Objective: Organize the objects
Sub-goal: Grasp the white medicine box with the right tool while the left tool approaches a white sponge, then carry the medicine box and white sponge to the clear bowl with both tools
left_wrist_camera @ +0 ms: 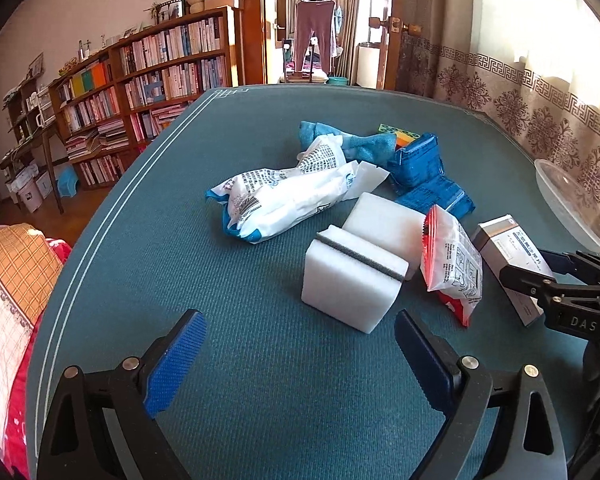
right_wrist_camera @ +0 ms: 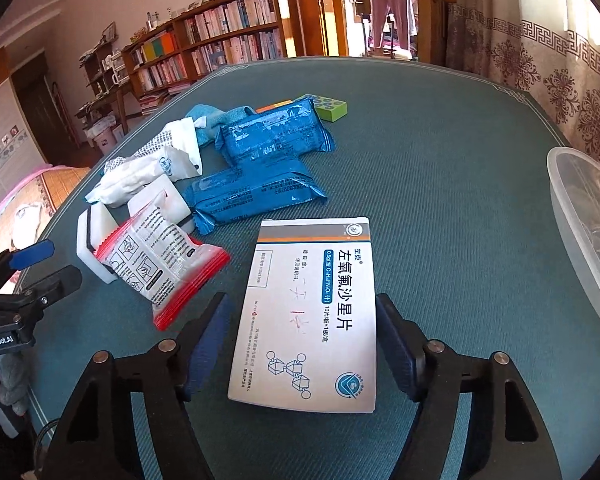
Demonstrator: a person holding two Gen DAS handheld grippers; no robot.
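A white medicine box point(right_wrist_camera: 312, 312) lies flat on the green table between the open fingers of my right gripper point(right_wrist_camera: 300, 320); the fingers do not touch it. The box shows in the left wrist view point(left_wrist_camera: 512, 260) with the right gripper over it. My left gripper point(left_wrist_camera: 296, 336) is open and empty, just short of a white sponge block point(left_wrist_camera: 352, 280). A second white block point(left_wrist_camera: 384, 220), a red-edged packet point(left_wrist_camera: 454, 268), a white bag point(left_wrist_camera: 284, 196), two blue packets point(left_wrist_camera: 424, 176) and a blue cloth point(left_wrist_camera: 348, 138) lie behind.
A clear plastic container point(right_wrist_camera: 584, 232) stands at the right edge of the table point(right_wrist_camera: 440, 152); it also shows in the left wrist view point(left_wrist_camera: 572, 200). A green toy brick point(right_wrist_camera: 328, 106) lies at the back. A bookshelf point(left_wrist_camera: 148, 80) and a bed point(left_wrist_camera: 12, 280) are off to the left.
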